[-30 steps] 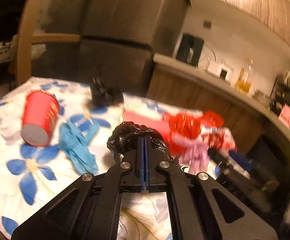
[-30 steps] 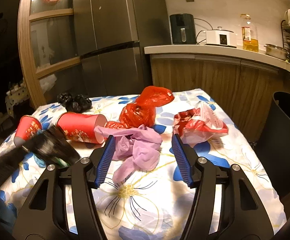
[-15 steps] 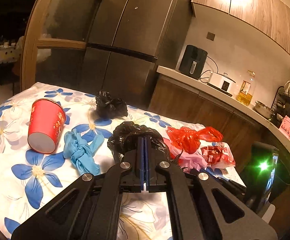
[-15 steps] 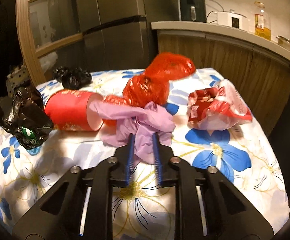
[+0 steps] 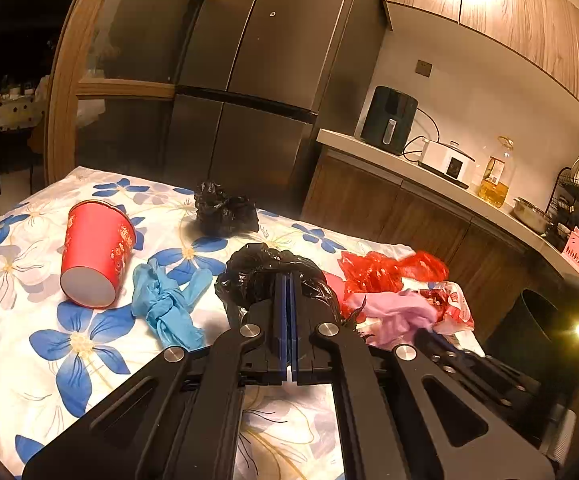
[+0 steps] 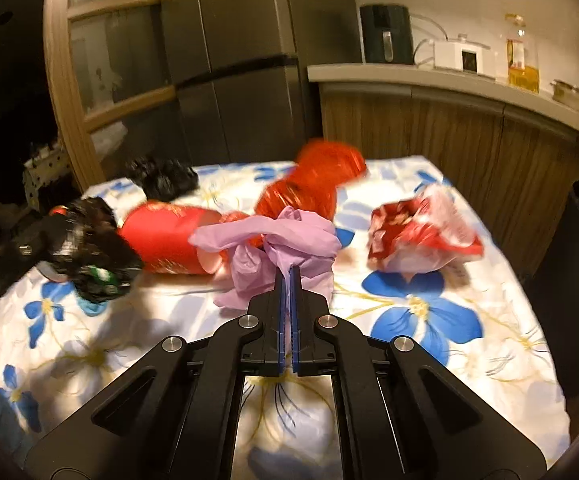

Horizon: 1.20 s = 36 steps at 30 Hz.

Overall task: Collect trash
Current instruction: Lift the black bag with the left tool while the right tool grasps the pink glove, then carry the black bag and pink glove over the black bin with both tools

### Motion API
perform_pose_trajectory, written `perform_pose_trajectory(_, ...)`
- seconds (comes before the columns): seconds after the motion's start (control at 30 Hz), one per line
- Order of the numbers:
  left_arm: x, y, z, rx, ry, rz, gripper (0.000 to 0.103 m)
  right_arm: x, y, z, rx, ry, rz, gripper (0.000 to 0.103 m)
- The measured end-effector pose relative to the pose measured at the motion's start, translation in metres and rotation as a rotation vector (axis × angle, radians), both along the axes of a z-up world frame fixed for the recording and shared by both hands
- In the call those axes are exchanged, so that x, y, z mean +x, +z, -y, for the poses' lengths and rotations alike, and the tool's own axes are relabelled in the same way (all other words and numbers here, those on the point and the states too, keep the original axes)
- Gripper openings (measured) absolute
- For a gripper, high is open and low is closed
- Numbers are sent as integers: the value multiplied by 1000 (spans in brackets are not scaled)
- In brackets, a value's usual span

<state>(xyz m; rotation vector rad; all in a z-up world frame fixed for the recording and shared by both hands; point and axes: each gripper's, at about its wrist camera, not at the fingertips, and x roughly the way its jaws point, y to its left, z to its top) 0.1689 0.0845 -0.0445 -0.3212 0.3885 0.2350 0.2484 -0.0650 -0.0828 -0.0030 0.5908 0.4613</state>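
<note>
I count two red cups [image 5: 95, 258], two black bags and two gloves. My left gripper [image 5: 288, 280] fingers clamp one black bag [image 5: 265, 276]; my right gripper [image 6: 288, 276] fingers pinch the purple glove [image 6: 285, 244] above the worktop [image 6: 469, 320]. Only the left view shows the blue glove [image 5: 165, 304], at nine o'clock.

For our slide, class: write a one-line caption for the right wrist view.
Right hand-held gripper shut on a purple glove among red trash on the floral tablecloth.

Left gripper [image 5: 288, 280]: jaws closed, clamped on a black bag [image 5: 265, 276] at frame centre. Right gripper [image 6: 288, 274]: jaws closed, pinching a purple glove [image 6: 285, 236] at frame centre.
</note>
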Motion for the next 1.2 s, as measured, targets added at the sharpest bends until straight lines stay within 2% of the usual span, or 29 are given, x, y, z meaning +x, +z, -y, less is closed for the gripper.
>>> perform_pose_trajectory(0.37, -12, 25, 33, 49, -46, 50, 1, -47, 47, 56, 84, -40, 153, 2)
perform_pose_trajectory(0.7, -11, 63, 107, 145, -182, 116, 1, -75, 87, 120, 143, -153, 286, 2)
perform_pose_trajectory(0.9, -1, 75, 155, 166, -277, 143, 1, -82, 98, 163, 155, -252, 340, 2)
perform_pose_trajectory(1.2, 16, 77, 214, 142, -407, 172, 1, -85, 99, 224, 143, -400, 395, 2)
